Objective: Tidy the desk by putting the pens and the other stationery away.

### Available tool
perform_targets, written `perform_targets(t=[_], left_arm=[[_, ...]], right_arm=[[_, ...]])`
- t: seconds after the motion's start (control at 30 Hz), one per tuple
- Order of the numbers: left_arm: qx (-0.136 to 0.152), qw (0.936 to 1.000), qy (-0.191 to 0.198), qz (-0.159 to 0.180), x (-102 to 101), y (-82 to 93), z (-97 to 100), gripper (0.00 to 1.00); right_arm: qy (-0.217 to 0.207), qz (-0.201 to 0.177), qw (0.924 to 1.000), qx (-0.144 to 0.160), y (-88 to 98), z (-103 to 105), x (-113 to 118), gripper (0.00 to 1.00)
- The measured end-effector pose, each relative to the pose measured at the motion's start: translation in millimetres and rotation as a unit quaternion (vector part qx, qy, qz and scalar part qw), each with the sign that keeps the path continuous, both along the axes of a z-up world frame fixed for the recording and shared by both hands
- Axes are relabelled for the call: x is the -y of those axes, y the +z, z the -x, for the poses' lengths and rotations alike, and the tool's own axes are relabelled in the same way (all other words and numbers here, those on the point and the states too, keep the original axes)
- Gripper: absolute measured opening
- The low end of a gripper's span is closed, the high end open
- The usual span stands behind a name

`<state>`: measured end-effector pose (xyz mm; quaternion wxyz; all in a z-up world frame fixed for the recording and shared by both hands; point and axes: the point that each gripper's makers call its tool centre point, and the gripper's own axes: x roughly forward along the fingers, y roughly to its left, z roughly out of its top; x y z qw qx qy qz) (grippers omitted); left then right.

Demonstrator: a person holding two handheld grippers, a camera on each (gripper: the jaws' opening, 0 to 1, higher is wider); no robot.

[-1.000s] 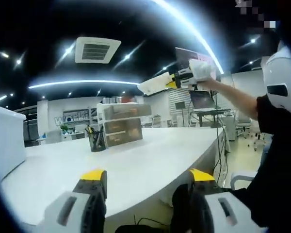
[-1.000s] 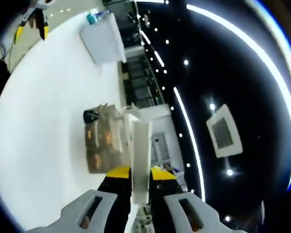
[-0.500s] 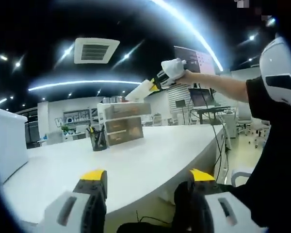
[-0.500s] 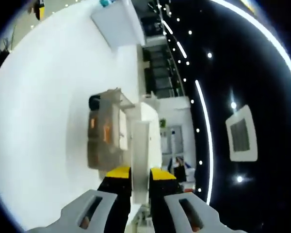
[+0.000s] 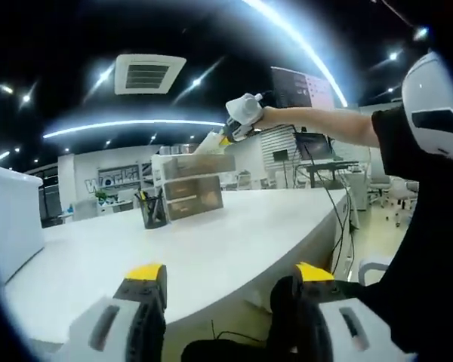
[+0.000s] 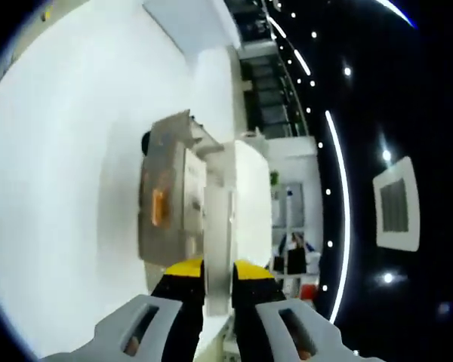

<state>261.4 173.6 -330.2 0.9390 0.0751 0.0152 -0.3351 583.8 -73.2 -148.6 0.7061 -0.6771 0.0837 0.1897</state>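
We are mid-delivery: the right gripper [image 6: 218,265] clamps a flat white piece of stationery [image 6: 218,226], possibly an eraser or ruler, at the top of the drawer organizer [image 5: 189,187] on the desk [image 5: 234,241]. The left gripper [image 5: 230,275] hangs back with jaws spread, holding nothing. Next we judge it must be lowered squarely, then released.

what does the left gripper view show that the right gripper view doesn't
Left gripper view alone: the person's outstretched arm, the black pen cup beside the drawer unit, and the open left gripper low over the desk.

Right gripper view alone: the right gripper from behind, shut on a flat white piece.

Both: drawer unit, white desk, ceiling lights.
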Motion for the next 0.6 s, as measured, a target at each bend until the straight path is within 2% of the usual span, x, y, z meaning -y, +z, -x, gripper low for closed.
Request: perform_targets(t=[0.23,0.6], left_arm=[[-0.005,1.0000,-0.002,-0.002,1,-0.8,0.7,0.67],[-0.011,0.9999,-0.004,-0.004,-1,-2.9,0.7,0.67]], right_arm=[[-0.010,0.015,0.9998,-0.002,-4.0,-16,-5,0.10],[-0.009,0.023,0.9996,-0.016,-13.4,-27,-22,0.11]])
